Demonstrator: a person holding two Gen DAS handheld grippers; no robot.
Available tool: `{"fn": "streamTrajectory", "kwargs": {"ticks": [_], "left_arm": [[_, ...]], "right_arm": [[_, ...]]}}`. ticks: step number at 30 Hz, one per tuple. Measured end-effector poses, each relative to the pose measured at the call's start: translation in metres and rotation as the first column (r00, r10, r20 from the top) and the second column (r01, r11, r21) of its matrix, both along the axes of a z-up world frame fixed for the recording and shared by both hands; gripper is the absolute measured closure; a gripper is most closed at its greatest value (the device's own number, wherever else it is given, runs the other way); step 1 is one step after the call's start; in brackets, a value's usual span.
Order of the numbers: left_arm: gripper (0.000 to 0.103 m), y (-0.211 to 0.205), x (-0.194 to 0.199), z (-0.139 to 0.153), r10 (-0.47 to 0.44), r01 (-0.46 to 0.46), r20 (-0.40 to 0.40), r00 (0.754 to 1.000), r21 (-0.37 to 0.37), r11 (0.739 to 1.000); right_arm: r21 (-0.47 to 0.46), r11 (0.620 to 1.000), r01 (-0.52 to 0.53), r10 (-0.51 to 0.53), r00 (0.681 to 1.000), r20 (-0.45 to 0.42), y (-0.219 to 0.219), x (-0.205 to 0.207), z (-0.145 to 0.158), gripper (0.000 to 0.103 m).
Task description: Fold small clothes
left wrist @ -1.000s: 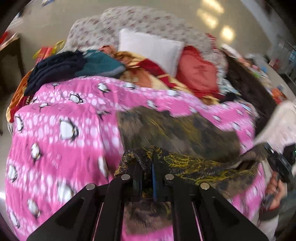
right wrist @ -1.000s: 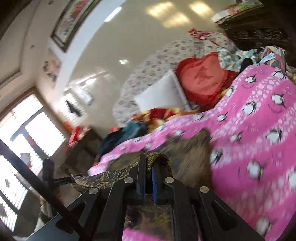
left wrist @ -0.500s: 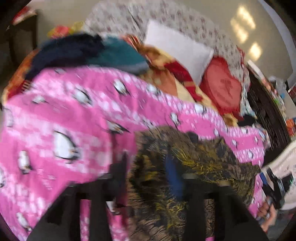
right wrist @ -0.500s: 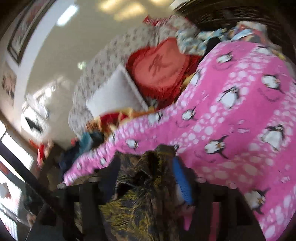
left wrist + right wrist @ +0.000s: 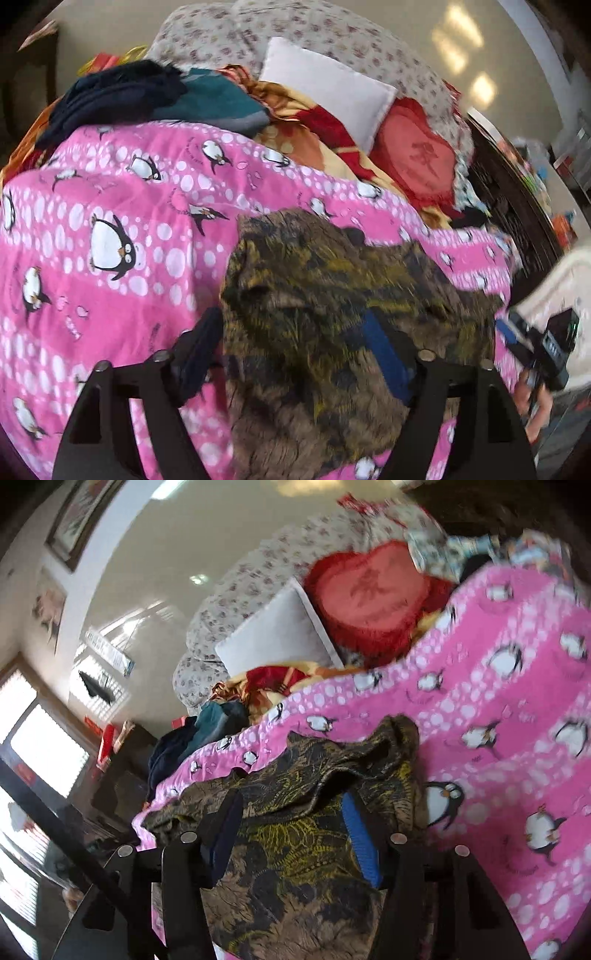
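Left gripper: my jaws stand wide and have just been opening; the garment lies between them, not pinched.
Right gripper: jaws apart, eased in slightly after opening; cloth lies loose between my blue pads.
Garment: brown-and-yellow patterned, lying folded over on the pink penguin blanket.
Beyond: white pillow, red heart cushion, dark clothes pile.

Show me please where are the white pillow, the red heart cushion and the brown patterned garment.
white pillow (image 5: 325,86), left wrist view, middle of its face
red heart cushion (image 5: 369,590), right wrist view, centre
brown patterned garment (image 5: 314,295), left wrist view, middle
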State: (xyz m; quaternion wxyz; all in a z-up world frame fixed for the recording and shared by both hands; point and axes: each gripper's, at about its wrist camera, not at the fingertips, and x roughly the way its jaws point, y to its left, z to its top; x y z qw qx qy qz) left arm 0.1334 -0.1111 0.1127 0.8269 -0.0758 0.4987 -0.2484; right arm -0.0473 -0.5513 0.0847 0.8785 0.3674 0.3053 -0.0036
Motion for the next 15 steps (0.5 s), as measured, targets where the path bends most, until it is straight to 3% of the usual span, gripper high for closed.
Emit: {"fn": "streamTrajectory", "kwargs": {"ticks": [2,7,8,9,10,11,15], "left_arm": [[0.023,-0.008,0.006,-0.007,0.009,-0.009,-0.026,1.0,-0.003,1.0],[0.025,-0.026,0.015,-0.013,0.031,-0.031,-0.012,0.999,0.006,1.0],[0.041,-0.028,0.016,-0.013,0.026,-0.026,-0.015,1.0,0.008,1.0],[0.056,-0.031,0.017,-0.012,0.021,-0.021,-0.01,1.0,0.017,1.0],[0.086,-0.036,0.018,-0.009,0.011,-0.011,0.002,1.0,0.048,0.999],[0.091,-0.039,0.019,-0.006,0.004,-0.005,0.012,1.0,0.066,0.998],[0.092,-0.039,0.027,0.012,0.022,-0.024,0.069,0.997,0.031,0.999]], "right_arm": [[0.042,0.999,-0.01,0.012,0.999,-0.042,-0.001,0.016,-0.009,0.041],[0.085,0.996,-0.025,0.029,0.999,-0.045,0.004,0.04,-0.019,0.041],[0.088,0.996,-0.027,0.032,0.998,-0.049,0.005,0.045,-0.022,0.045],[0.077,0.997,-0.025,0.03,0.998,-0.056,0.005,0.049,-0.025,0.065],[0.064,0.998,-0.024,0.028,0.998,-0.06,0.006,0.052,-0.026,0.08],[0.047,0.998,-0.029,0.031,0.998,-0.061,0.006,0.055,-0.027,0.098],[0.006,1.0,-0.011,0.011,1.0,0.01,0.003,0.055,-0.01,0.098]]}}
